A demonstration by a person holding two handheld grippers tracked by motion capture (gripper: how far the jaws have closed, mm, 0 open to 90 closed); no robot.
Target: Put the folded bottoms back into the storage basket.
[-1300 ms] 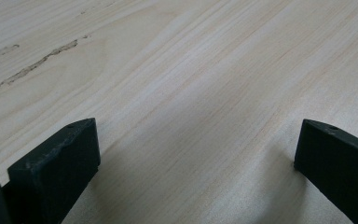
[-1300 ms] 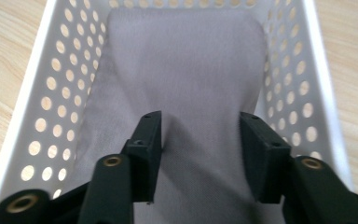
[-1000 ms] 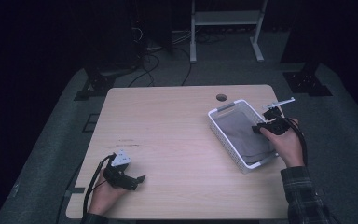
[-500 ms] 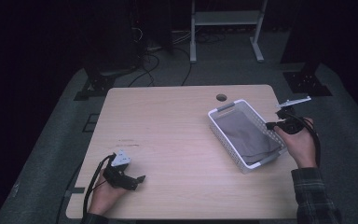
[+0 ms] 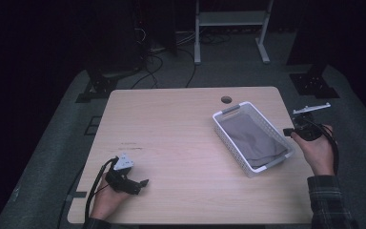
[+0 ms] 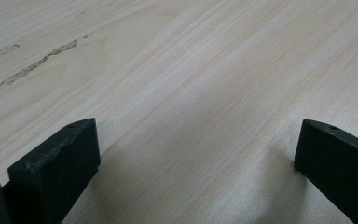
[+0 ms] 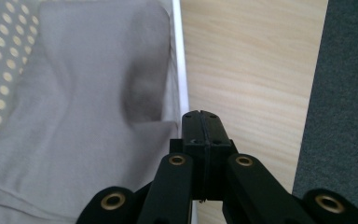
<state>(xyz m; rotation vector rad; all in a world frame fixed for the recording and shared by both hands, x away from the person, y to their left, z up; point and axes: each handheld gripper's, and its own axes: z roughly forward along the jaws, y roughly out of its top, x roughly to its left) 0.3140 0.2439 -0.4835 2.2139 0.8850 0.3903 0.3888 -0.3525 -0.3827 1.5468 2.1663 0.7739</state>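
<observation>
My right gripper sits at the right of the high view, level with the middle of the frame, just beside the right wall of the white perforated plastic basket. Its jaws have just been closing and now stand pressed flat together with nothing between them; in the right gripper view the two black tips meet in one seam over the basket's white rim. My right hand holds the gripper from below it in the frame, partly past the table's right edge.

The folded grey cloth lies inside the basket, covering most of its floor. In the right gripper view the cloth takes the left half, with the dotted basket wall showing at upper left.

My left gripper rests at lower left of the high view, low over the light wooden table, well apart from the basket. Its jaws are spread wide; in the left gripper view bare wood grain lies between the two black tips, nothing held. My left hand grips it from the bottom edge.
</observation>
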